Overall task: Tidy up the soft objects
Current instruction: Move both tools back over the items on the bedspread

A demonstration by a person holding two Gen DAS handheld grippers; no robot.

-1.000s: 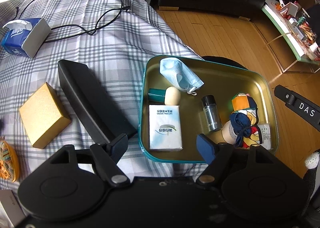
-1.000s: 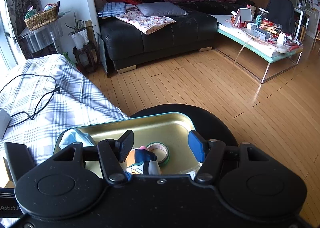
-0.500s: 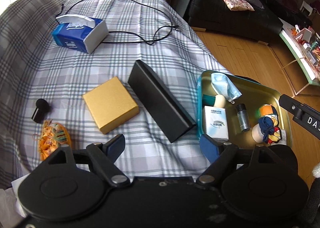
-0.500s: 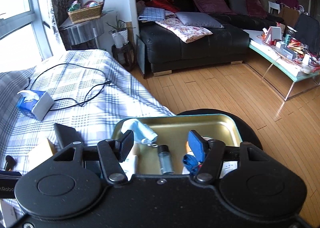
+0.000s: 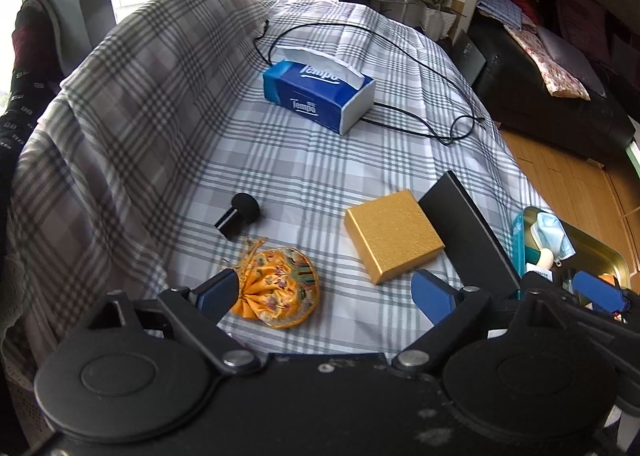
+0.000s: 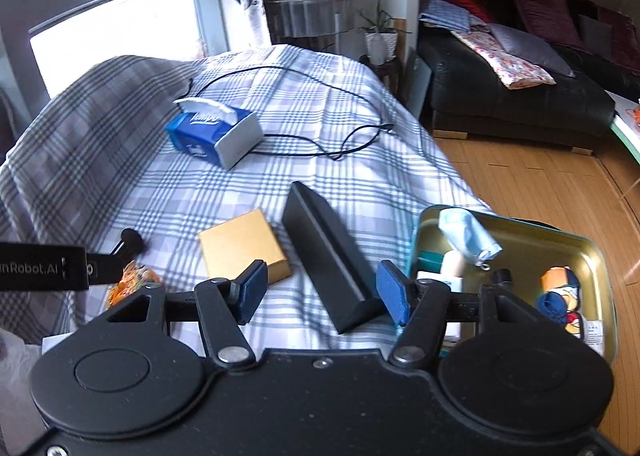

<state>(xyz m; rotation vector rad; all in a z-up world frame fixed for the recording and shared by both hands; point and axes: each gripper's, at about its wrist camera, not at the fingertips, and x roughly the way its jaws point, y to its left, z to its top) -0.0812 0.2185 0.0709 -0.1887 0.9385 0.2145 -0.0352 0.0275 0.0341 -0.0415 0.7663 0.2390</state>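
Reaching for the orange pouch (image 5: 276, 288) looks like the step in hand: left gripper (image 5: 326, 292) hangs over it, jaws opening with nothing clamped between them; best lowered astride the gathered neck, then closed gently so the fabric bunches without slipping. Item: round drawstring pouch, orange satin with floral embroidery and tasselled cord, lying on the plaid cloth (image 5: 304, 176) beside the gold box (image 5: 394, 236). Right gripper (image 6: 320, 292) part open and empty. Destination, presumably: the tin tray (image 6: 576, 240).
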